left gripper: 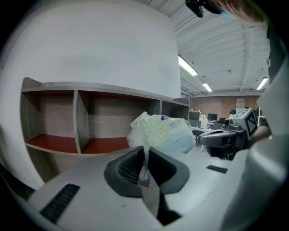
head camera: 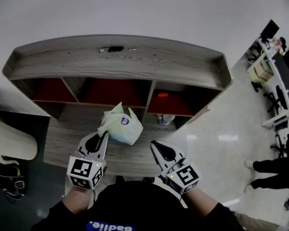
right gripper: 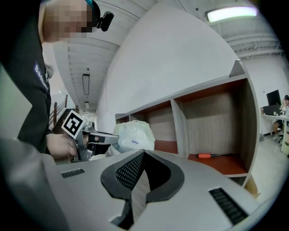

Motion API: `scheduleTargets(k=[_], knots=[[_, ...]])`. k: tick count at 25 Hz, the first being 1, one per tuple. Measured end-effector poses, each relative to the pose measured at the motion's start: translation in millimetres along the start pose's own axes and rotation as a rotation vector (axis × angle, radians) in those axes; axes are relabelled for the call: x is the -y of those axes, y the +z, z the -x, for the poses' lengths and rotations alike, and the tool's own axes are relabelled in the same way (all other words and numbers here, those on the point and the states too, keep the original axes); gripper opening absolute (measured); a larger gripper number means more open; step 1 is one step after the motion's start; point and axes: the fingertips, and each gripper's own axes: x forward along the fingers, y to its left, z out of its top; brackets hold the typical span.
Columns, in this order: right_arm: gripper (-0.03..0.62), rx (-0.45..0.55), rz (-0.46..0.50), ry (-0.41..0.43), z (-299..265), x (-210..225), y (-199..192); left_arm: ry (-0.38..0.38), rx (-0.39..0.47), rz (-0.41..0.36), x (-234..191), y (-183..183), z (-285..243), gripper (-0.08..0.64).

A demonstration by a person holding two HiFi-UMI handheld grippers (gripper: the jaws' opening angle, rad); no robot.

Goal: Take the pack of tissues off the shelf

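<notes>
Grip marginal: left gripper [left gripper: 145, 155] fingers pinch only a thin wrapper flap of the pack of tissues [left gripper: 162, 133], at its 12 o'clock, out in front of the shelf [head camera: 120, 58]. Flap could slip or tear. Right gripper [right gripper: 143, 155] fingers together, empty.

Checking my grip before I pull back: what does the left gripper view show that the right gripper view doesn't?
Only the left gripper view: the left gripper shut on the pack of tissues, pinching a flap of its wrapper between the jaws.
Only the right gripper view: the right gripper shut with nothing between its jaws, and an orange-handled tool lying in a red-floored compartment.
Both: the pack in front of the wooden shelf, with the other gripper beside it.
</notes>
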Motion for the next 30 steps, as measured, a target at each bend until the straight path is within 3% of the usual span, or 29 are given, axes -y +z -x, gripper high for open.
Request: scheduleTargets(k=[30], knots=[[0.029, 0.014, 0.006, -0.016, 3.2, 2.9, 4.7, -0.012, -0.014, 0.019, 11.6, -7.1, 2.3, 0.023]])
